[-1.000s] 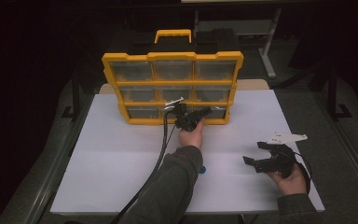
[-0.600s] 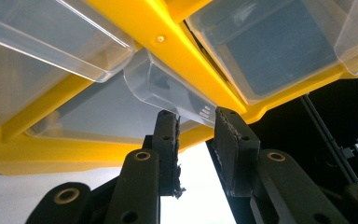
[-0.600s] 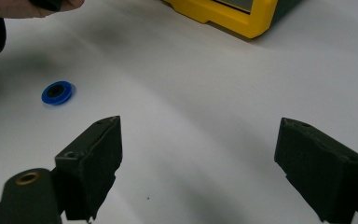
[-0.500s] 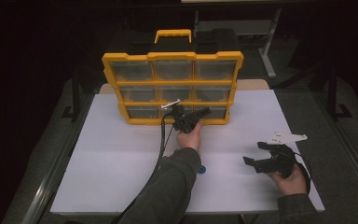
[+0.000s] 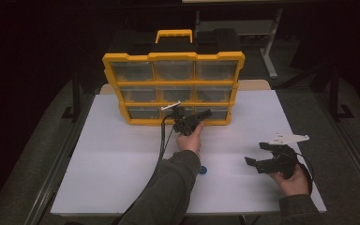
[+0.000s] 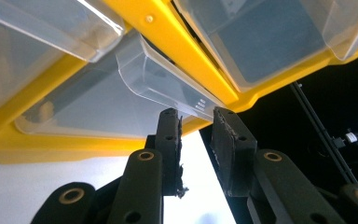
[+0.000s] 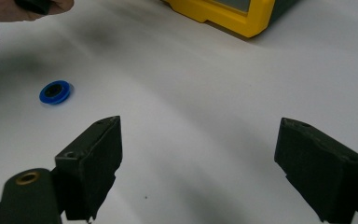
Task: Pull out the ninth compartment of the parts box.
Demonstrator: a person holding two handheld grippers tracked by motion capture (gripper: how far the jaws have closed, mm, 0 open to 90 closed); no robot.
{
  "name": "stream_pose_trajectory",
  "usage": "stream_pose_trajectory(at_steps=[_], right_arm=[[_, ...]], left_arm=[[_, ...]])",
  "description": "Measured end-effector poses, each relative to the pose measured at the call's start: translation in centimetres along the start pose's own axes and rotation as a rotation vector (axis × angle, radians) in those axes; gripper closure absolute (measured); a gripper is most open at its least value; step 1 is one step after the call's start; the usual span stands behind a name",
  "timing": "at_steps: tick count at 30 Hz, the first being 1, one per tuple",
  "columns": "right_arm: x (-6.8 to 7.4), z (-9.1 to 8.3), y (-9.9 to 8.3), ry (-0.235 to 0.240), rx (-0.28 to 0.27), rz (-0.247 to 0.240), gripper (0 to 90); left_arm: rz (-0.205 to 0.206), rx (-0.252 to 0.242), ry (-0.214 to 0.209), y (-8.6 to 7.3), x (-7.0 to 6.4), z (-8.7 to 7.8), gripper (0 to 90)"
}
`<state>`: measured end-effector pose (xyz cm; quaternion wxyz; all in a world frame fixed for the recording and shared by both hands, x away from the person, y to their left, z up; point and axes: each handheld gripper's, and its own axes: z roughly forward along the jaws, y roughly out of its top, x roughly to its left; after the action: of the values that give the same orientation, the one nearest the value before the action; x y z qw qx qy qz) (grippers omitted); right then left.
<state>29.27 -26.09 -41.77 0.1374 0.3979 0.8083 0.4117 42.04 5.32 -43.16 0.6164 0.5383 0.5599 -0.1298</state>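
A yellow organizer with clear drawers stands upright at the back of the white table. My left gripper is at its bottom row, near the middle and right drawers. In the left gripper view a clear drawer's front lip juts out, ending right at the tips of my left gripper. Its jaws are a narrow gap apart, with white table showing between them. My right gripper rests wide open over the table's right side, and nothing lies within my right gripper.
A small blue ring lies on the table by the left forearm, and the blue ring sits ahead and left of the right jaws. The organizer's corner is farther off. A dark floor surrounds the table.
The left gripper has shifted only slightly at the organizer's bottom row. The right gripper has stayed in place, still open.
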Motion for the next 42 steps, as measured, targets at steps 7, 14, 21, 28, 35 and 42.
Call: stream_pose_trajectory(at_steps=[7,14,21,28,35,42], right_arm=[[0.0,0.0,0.0,-0.002,0.002,-0.003,13.9],[-0.1,0.0,-0.1,-0.003,0.004,-0.003,14.0],[0.0,0.1,-0.1,0.000,0.010,-0.005,14.0],[0.0,0.1,-0.1,0.000,0.011,-0.006,14.0],[0.0,0.2,-0.1,0.004,0.015,-0.007,14.0],[0.1,0.1,-0.1,0.005,0.012,-0.013,14.0]], left_arm=[[0.016,0.021,-0.007,-0.4,-0.2,-0.5,71.5],[0.014,0.028,-0.015,-0.8,-0.5,-1.0,71.6],[0.016,0.039,-0.016,-0.9,-0.6,-1.3,71.2],[0.033,0.050,-0.013,-1.0,-0.7,-1.4,71.3],[0.118,0.104,0.004,-1.0,-1.2,-1.7,69.2],[0.354,0.202,0.023,0.1,-3.1,-2.7,63.5]])
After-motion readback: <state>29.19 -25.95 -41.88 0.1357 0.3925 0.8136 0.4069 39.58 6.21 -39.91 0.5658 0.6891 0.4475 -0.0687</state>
